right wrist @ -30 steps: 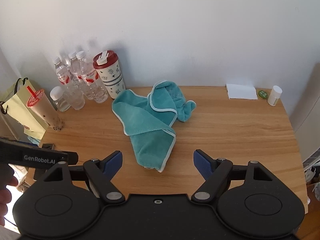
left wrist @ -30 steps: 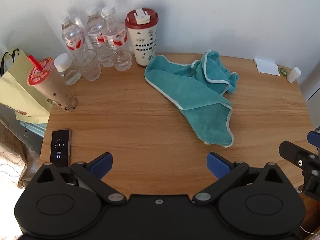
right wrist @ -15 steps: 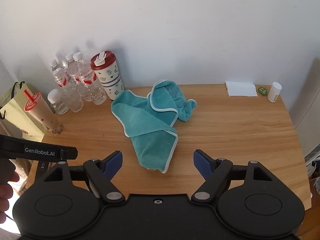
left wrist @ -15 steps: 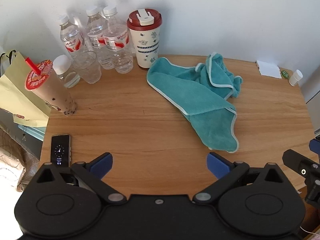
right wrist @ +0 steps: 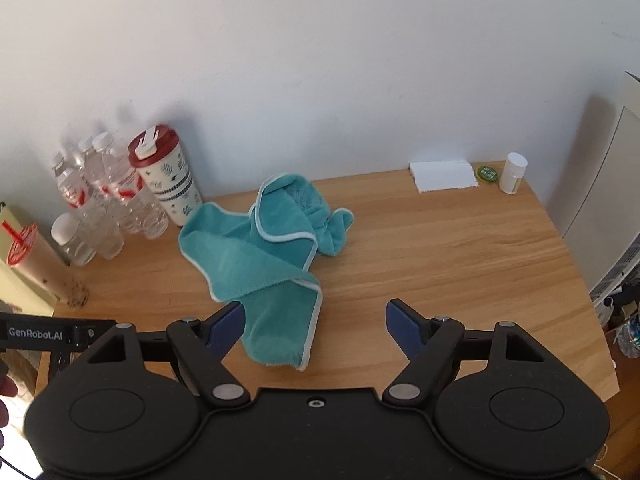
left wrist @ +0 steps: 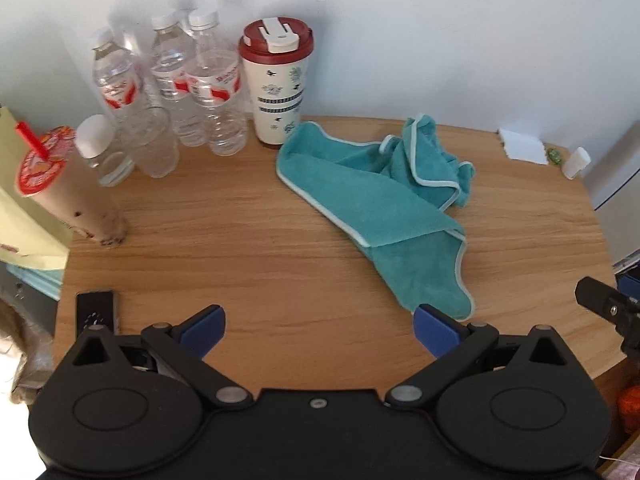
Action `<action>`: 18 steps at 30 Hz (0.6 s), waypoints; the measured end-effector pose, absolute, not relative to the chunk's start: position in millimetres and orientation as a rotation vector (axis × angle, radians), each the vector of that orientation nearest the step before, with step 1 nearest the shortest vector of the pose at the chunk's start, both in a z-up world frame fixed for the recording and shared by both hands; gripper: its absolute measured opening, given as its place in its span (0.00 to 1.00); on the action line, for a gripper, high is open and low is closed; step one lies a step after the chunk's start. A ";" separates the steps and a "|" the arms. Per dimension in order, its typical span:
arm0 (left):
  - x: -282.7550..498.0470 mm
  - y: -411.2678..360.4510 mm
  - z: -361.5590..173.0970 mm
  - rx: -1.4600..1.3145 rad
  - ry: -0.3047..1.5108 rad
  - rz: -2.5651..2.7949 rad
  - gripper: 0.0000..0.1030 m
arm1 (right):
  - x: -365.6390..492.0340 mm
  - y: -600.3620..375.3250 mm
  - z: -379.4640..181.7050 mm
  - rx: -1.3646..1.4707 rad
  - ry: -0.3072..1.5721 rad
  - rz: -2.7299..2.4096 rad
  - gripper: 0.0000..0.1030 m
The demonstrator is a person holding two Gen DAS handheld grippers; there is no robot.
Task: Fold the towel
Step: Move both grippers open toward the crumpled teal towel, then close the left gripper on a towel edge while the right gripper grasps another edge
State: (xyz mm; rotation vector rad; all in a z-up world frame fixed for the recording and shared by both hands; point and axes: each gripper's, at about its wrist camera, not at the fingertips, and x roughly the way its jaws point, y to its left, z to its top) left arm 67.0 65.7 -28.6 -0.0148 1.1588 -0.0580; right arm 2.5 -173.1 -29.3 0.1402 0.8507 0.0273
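A teal towel (left wrist: 384,204) with a pale hem lies crumpled on the wooden table (left wrist: 240,240), bunched at the back and trailing to a rounded corner toward me. My left gripper (left wrist: 320,330) is open above the table's near edge; the towel's near corner lies just beyond its right fingertip. In the right wrist view the towel (right wrist: 264,264) runs down between the blue fingertips of my open right gripper (right wrist: 314,326), its near corner close to the left one. Neither gripper holds anything.
Several water bottles (left wrist: 200,92), a red-lidded tumbler (left wrist: 278,84) and a milk tea cup (left wrist: 64,188) stand at the back left. A phone (left wrist: 96,312) lies at the near left edge. A white napkin (right wrist: 444,176) and small bottle (right wrist: 513,173) sit at the back right.
Both grippers have moved forward toward the towel, which now sits closer to the fingertips in both views. The towel itself has not moved. Both grippers stay open.
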 end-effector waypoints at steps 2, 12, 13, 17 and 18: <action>70.5 66.9 -31.4 -0.001 1.152 -0.074 1.00 | 3.9 -173.1 -29.6 0.142 0.834 0.010 0.78; 77.6 61.4 -44.6 0.060 1.149 -0.107 1.00 | 11.9 -175.2 -30.4 0.108 0.778 0.028 0.74; 78.3 60.0 -45.2 0.067 1.148 -0.102 1.00 | 14.3 -176.0 -30.6 0.106 0.783 0.038 0.71; 83.8 50.1 -47.9 0.080 1.146 -0.072 1.00 | 26.9 -178.6 -31.4 0.083 0.808 0.089 0.68; 85.7 48.3 -48.3 0.075 1.148 -0.063 1.00 | 30.8 -180.1 -31.3 0.078 0.813 0.101 0.68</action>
